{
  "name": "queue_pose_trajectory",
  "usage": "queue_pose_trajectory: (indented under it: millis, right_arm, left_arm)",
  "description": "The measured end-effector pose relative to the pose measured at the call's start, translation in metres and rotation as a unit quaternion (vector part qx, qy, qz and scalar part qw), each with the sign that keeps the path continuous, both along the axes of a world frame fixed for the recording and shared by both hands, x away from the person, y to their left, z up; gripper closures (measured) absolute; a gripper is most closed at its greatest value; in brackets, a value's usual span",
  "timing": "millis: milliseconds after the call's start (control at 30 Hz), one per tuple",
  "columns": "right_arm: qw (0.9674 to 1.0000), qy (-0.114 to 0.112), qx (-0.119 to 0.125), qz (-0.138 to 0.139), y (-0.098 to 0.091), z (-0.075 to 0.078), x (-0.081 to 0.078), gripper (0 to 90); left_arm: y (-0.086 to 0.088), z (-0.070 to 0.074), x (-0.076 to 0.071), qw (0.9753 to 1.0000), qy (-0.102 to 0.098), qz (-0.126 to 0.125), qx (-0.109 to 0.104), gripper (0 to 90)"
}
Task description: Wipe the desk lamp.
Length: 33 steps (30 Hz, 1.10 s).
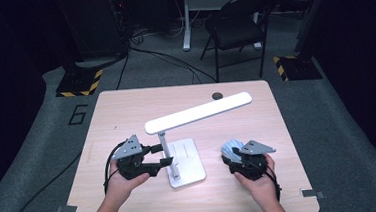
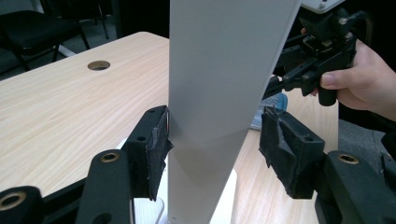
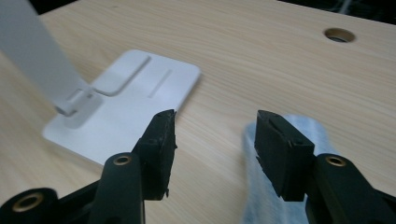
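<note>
Light wood table [image 1: 126, 110] spans the centre of the high view; grey floor around it, a black folding chair [image 1: 237, 20] at upper centre, hazard-striped stand bases [image 1: 79, 83] at upper left and upper right.

White desk lamp [image 1: 199, 112] stands on the table, centre of frame. Long light bar runs diagonally from centre to upper right. Thin upright post [image 1: 168, 155] rises from the near left corner of the flat white base [image 1: 187, 158].

Left gripper [image 1: 162, 155], left of centre, held in the person's left hand [image 1: 123, 183]. Jaws spread on either side of the post. In the left gripper view the left pad [image 2: 156, 147] sits touching or just beside the white post; the right pad stands apart from it. Not clamped.

Right gripper [image 3: 215, 144], right of centre in the high view, jaws released and empty. A light blue cloth [image 3: 280, 186] lies on the table under its right jaw, beside the lamp base.

Small round cable hole [image 1: 217, 95] in the table, just behind the light bar.
</note>
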State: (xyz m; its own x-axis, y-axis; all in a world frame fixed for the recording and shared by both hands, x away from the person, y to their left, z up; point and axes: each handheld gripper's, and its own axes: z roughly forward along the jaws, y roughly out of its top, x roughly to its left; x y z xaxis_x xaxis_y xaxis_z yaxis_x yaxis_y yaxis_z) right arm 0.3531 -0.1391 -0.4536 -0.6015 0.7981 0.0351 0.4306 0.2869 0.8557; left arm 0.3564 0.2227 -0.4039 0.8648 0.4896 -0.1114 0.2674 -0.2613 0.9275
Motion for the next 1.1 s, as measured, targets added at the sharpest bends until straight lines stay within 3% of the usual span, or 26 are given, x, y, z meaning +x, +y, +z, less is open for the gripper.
queue_pose_trajectory:
  millis: [200, 467, 700, 1100]
  right_arm:
    - [0.9980, 0.009, 0.029, 0.055, 0.033, 0.007, -0.003, 48.7]
    - [0.9923, 0.019, 0.033, 0.118, 0.078, 0.003, -0.004, 48.6]
    - [0.9891, 0.022, 0.029, 0.143, 0.100, -0.001, -0.005, 48.7]
    - [0.9843, 0.037, 0.035, 0.169, 0.121, -0.010, -0.005, 48.4]
  left_arm:
    - [0.001, 0.002, 0.003, 1.0000, 0.001, -0.005, -0.005, 42.8]
    - [-0.014, 0.006, 0.013, 0.9999, -0.002, -0.013, -0.005, 38.4]
    - [-0.016, 0.007, 0.013, 0.9999, -0.001, -0.016, -0.001, 38.0]
    - [-0.017, 0.007, 0.006, 0.9997, -0.003, -0.026, 0.001, 38.7]
